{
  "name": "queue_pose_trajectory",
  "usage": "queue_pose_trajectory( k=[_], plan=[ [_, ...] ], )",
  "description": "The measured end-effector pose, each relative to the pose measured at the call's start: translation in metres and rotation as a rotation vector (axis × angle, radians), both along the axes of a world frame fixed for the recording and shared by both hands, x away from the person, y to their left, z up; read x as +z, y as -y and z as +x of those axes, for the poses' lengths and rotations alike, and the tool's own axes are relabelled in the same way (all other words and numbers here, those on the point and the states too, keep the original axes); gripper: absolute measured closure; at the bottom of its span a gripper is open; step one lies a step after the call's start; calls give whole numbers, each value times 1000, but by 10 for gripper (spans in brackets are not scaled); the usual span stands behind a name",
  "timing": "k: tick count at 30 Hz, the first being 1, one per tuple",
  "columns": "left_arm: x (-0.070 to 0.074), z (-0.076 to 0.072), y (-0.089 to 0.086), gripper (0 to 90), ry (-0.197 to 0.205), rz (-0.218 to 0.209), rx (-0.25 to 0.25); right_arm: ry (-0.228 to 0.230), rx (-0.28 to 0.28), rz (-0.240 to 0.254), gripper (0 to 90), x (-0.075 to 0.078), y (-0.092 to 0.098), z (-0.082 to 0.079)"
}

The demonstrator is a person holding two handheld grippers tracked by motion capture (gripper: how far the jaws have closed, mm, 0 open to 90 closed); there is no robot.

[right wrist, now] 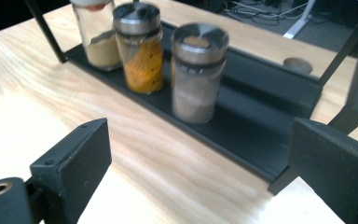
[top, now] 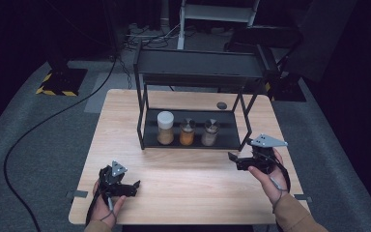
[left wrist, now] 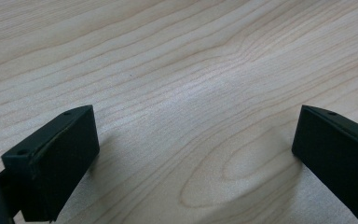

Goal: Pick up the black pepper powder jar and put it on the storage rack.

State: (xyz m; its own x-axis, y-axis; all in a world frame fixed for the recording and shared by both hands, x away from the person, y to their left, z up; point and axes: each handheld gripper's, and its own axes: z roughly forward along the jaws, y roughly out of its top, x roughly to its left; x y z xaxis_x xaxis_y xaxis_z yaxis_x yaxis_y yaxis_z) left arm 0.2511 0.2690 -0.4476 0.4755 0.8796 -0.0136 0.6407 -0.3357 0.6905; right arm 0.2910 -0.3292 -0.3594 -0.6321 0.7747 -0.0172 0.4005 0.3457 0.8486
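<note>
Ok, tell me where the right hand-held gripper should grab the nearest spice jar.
Probably the glass body of the pale-powder jar, below its metal cap, approached from the open front of the rack's lower shelf. It stands upright at the row's end, and the right hand-held gripper is open wide.

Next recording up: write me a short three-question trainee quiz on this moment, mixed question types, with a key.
1. True or false: the right gripper is clamped on a jar.
2. How many jars stand on the lower shelf of the black rack?
A. two B. three C. four
3. Which jar has a white lid: the left jar, the middle jar or the right jar, as seen in the high view?

Key
1. False: its jaws stand open over the table, short of the rack, with nothing between them.
2. B.
3. The left jar; the other two have metal caps.
</note>
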Motion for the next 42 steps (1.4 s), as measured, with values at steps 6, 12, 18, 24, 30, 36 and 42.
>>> queue_pose_trajectory(
  k=[6,12,18,24,30,36,42],
  plan=[
    [0,0,0,5,0,0,0,-12,9,-11,66,-14,2,-5],
    [0,0,0,5,-1,0,0,-24,13,-39,64,-28,1,-7],
    [0,0,0,5,-1,1,0,-42,12,-55,62,-43,1,-8],
    [0,0,0,5,-1,0,0,-68,2,-67,56,-56,4,-5],
    [0,0,0,5,0,1,0,-107,-5,-93,56,-66,7,-2],
    [0,0,0,5,0,0,0,-127,-15,-103,56,-72,9,-1],
    [0,0,0,5,-1,1,0,-165,-25,-114,56,-78,11,1]
  ],
)
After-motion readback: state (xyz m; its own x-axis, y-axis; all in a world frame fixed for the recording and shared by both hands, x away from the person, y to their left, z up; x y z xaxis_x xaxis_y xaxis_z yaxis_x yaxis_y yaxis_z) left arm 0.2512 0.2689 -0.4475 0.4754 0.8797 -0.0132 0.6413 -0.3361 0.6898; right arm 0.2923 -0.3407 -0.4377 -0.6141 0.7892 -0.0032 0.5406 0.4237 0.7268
